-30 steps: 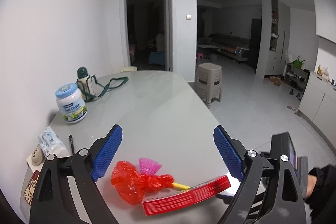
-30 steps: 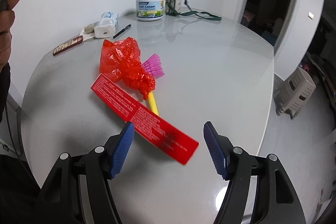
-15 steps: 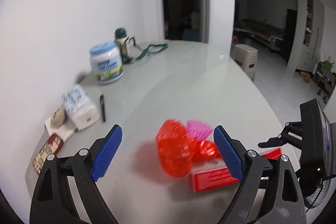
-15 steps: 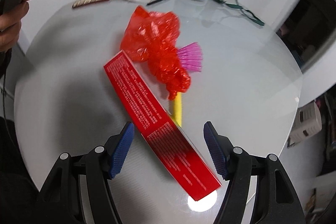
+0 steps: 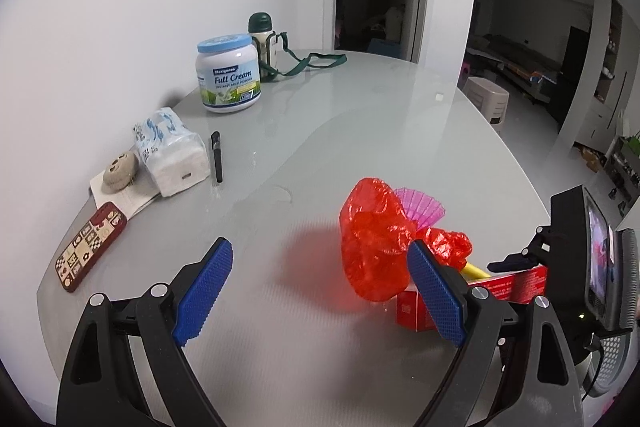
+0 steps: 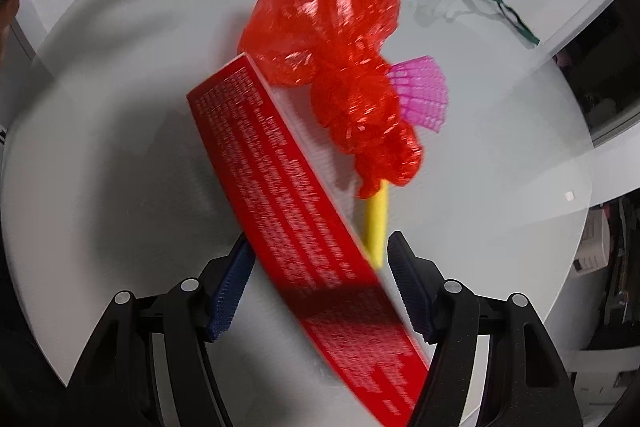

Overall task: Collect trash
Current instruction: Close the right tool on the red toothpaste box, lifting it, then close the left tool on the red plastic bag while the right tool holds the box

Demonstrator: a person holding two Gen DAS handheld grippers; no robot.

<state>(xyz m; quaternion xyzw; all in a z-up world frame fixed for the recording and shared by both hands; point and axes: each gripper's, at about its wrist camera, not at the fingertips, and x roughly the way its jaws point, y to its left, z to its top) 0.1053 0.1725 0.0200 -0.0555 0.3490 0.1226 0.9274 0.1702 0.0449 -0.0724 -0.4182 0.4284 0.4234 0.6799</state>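
Three trash items piled mid-desk [image 5: 360, 131]: red plastic bag [image 5: 374, 247], pink fan [image 5: 420, 205] on a yellow handle [image 6: 377, 223], long red box [image 6: 288, 211]. Back edge clutter: milk powder tub [image 5: 229, 73], green-capped bottle [image 5: 262, 45], tissue pack [image 5: 172, 151], pen [image 5: 216, 157], patterned case [image 5: 90, 245]. Left tongs [image 5: 320, 301] open, empty, low over bare desk just left of the bag. Right tongs [image 6: 320, 287] point steeply down, jaws apart and straddling the box; contact with the pads unclear. Yellow handle sits just beside its right finger.
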